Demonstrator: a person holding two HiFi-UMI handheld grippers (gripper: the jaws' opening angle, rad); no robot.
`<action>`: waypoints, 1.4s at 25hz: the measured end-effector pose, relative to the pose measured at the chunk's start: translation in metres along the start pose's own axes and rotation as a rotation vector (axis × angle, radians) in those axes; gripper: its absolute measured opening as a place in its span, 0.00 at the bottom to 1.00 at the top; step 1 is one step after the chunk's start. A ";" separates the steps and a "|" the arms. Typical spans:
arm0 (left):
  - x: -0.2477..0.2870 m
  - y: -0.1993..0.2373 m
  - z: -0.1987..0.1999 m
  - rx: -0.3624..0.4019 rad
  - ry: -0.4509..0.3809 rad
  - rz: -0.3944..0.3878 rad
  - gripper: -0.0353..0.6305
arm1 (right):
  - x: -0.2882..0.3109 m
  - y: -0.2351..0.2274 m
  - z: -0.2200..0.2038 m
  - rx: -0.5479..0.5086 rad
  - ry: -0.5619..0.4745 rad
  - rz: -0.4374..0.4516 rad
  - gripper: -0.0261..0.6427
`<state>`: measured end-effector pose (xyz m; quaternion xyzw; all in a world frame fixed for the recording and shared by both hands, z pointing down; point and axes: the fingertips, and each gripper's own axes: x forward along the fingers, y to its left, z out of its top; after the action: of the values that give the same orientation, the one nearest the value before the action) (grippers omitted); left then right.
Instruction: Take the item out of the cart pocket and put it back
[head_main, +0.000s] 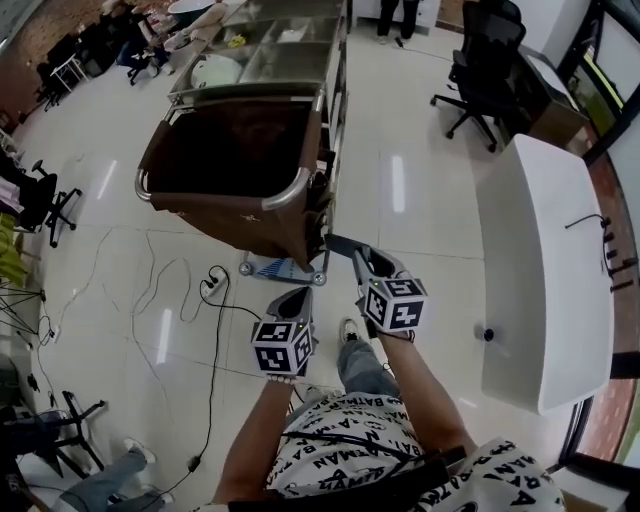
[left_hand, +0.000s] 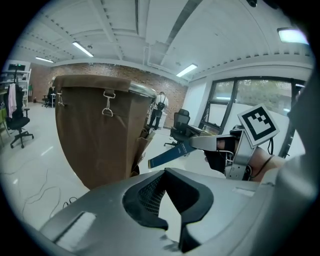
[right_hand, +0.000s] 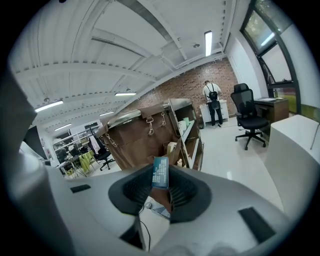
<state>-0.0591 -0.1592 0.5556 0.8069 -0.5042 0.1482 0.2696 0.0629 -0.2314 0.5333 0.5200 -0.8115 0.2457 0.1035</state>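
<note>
The cart (head_main: 240, 165) carries a big brown bag, and its side pockets (left_hand: 142, 136) face me. My right gripper (head_main: 352, 252) is shut on a flat blue packet (head_main: 338, 243), held in the air just short of the cart's near corner. The right gripper view shows the blue packet (right_hand: 160, 171) upright between the pads, with the cart pockets (right_hand: 176, 150) behind it. My left gripper (head_main: 300, 296) hangs lower and to the left, shut with nothing in it. From the left gripper view the blue packet (left_hand: 167, 156) sticks out of the right gripper (left_hand: 200, 144) toward the cart.
A long white table (head_main: 545, 270) runs along the right. Black office chairs (head_main: 485, 70) stand behind it. Cables and a power strip (head_main: 212, 285) lie on the floor left of the cart's wheels. A person (right_hand: 214, 102) stands far off by a counter.
</note>
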 end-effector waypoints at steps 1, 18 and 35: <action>0.008 0.000 0.002 0.001 0.005 0.004 0.06 | 0.008 -0.005 0.002 -0.001 0.005 0.006 0.19; 0.094 0.024 0.005 0.006 0.098 0.126 0.06 | 0.134 -0.032 -0.025 -0.089 0.130 0.176 0.19; 0.139 0.045 -0.024 -0.044 0.130 0.188 0.06 | 0.236 -0.034 -0.127 -0.483 0.354 0.359 0.19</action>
<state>-0.0365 -0.2633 0.6593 0.7386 -0.5624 0.2138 0.3040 -0.0210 -0.3657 0.7516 0.2788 -0.8943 0.1473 0.3176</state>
